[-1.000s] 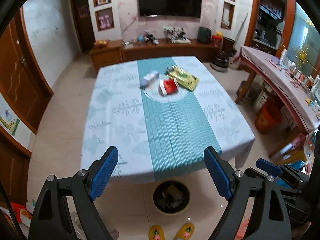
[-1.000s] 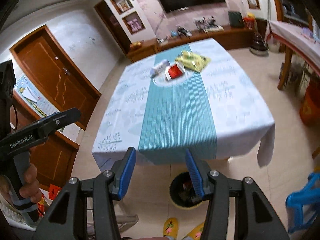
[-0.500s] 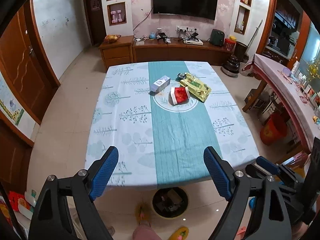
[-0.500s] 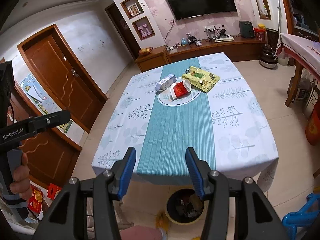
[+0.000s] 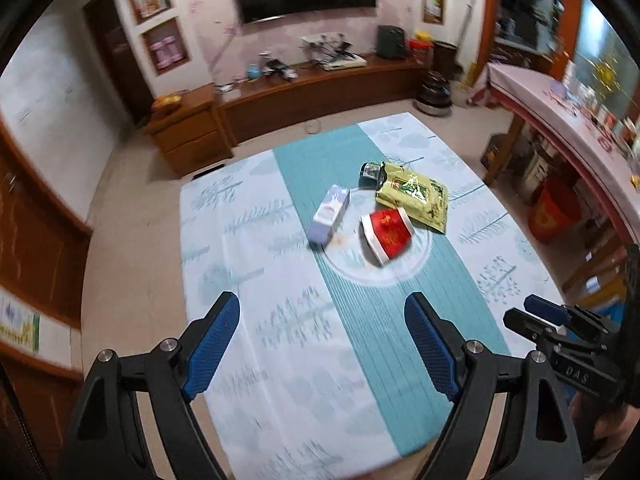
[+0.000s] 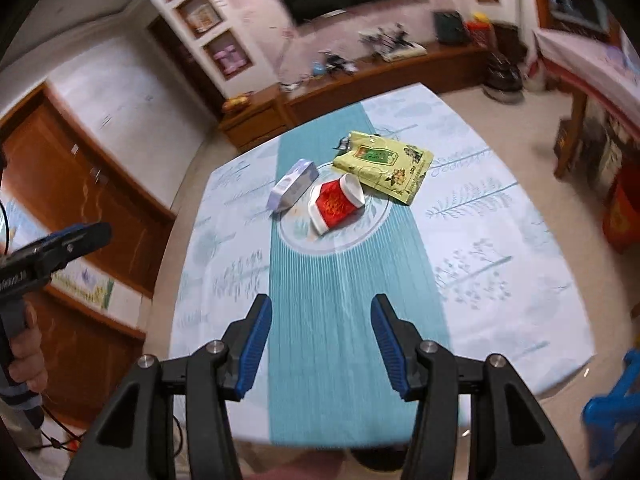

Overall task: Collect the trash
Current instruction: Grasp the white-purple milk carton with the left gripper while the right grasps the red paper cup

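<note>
Left gripper (image 5: 322,334) and right gripper (image 6: 320,336) both hang wide open and empty over the table's (image 6: 500,264) near edge; far off at its middle lie a red cup (image 6: 336,204), a pale box (image 6: 294,188) left of it, and a green packet (image 6: 384,164) behind.

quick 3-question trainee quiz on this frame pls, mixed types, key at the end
1. True or false: the red paper cup stands upright on the table.
2. Which item lies closest to the TV-side end of the table? A) pale carton B) red paper cup C) yellow-green packet
3. Fill in: both the left gripper and the right gripper are ____ and hold nothing.

Key: 1 false, it lies on its side. 2 C. 3 open.
</note>
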Tool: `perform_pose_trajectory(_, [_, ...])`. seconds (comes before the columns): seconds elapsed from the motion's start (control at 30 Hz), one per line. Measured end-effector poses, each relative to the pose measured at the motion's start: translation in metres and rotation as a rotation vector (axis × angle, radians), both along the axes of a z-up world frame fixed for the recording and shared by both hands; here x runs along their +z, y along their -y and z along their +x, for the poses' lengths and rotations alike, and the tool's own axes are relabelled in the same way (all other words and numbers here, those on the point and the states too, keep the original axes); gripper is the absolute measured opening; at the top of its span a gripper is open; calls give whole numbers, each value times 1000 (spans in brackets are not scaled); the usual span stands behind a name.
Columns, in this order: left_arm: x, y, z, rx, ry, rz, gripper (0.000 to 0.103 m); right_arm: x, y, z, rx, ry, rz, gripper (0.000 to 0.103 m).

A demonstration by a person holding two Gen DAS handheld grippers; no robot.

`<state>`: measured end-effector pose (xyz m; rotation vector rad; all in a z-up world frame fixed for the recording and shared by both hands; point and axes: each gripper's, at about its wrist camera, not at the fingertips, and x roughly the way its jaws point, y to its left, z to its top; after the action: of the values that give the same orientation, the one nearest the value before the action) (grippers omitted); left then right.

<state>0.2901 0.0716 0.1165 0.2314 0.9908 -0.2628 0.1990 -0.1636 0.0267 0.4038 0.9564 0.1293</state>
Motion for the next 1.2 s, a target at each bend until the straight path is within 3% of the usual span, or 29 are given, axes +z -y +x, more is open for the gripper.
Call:
perform_pose_trajectory(0.23, [-65,10,105,-126,-97,30,83,-48,-13,80,-155,-107,70,52])
perform_pose_trajectory(0.27, [-76,12,116,-130,-114,36,83,-56,-14,90,-170,-123,83,54])
perform_pose_trajectory(0.33, [-97,17,135,-140,-140,42,83,-69,-17,107,-193,-147,104,68])
perform_pose_trajectory(0.43, [-125,24,162,-153,-166,48,83,-87,-22,130,-229,-163,149,68])
perform_pose_trajectory(0.73, [-169,39,204,-182,-209,42,83,-133,-13,173,-433,-212,265,68])
perform_pose_trajectory(1.07, [-204,52,234,-183,-255,40,83,-145,-17,202,-516,-205,221,70])
perform_pose_trajectory(1.13, [-214,56,239,-180,-272,44,83,-145,-19,204,-519,-203,197,58])
perform_pose_trajectory(1.2, [-222,60,244,-180,-287,47,82,-146,-19,208,-508,-205,191,58])
